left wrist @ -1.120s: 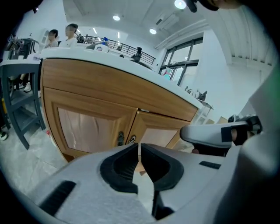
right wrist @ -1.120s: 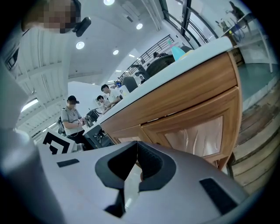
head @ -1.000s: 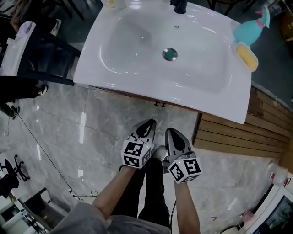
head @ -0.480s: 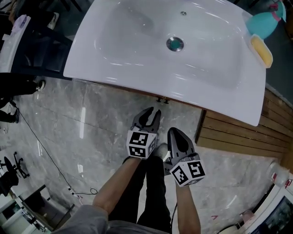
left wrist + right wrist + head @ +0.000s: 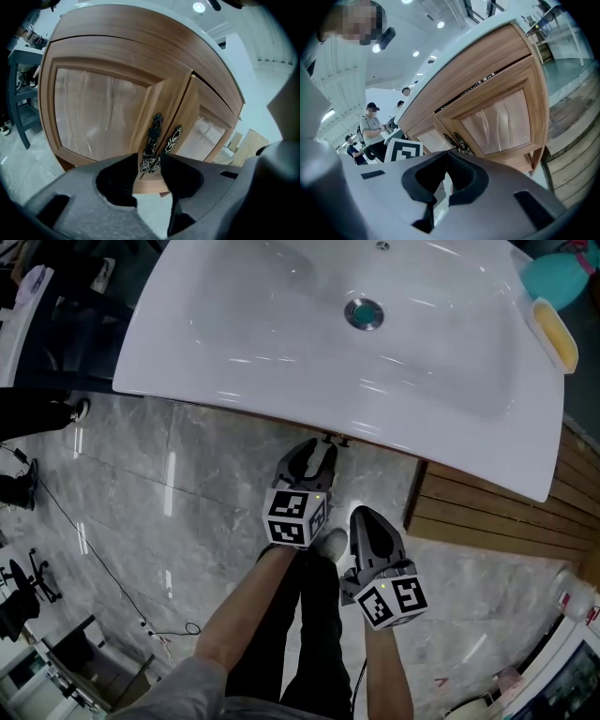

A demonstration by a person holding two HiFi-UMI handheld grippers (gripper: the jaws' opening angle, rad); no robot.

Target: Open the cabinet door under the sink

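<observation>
The cabinet door (image 5: 101, 112) under the sink stands straight ahead of the left gripper (image 5: 149, 161). It is a wooden frame round a pale panel, and it fills the view above and to the left of the jaws. A second door (image 5: 206, 129) of the same make lies ahead and to the right. Where the two meet, a pair of ornate black handles (image 5: 154, 136) hangs upright side by side, and their lower ends show in the gap between the left gripper's tips. Those jaws stand wide apart and have just been opening. The handles are in line with the gap and the pads press on nothing, but I cannot tell whether the tips reach as far as the handles. In the head view the left gripper (image 5: 319, 448) points at the cabinet front just under the rim of the white sink (image 5: 234, 324), whose drain (image 5: 364, 313) lies farther ahead. The right gripper (image 5: 364, 514) hangs behind the left one and to its right, farther from the cabinet. In its own view the right gripper (image 5: 447, 153) has its jaws together, with nothing between them. Both doors rise ahead of it, and the left gripper's marker cube (image 5: 403, 151) shows to its left. A grey marble floor (image 5: 141, 493) lies below both grippers, and wooden planks (image 5: 487, 512) lie to the right of the right gripper.
</observation>
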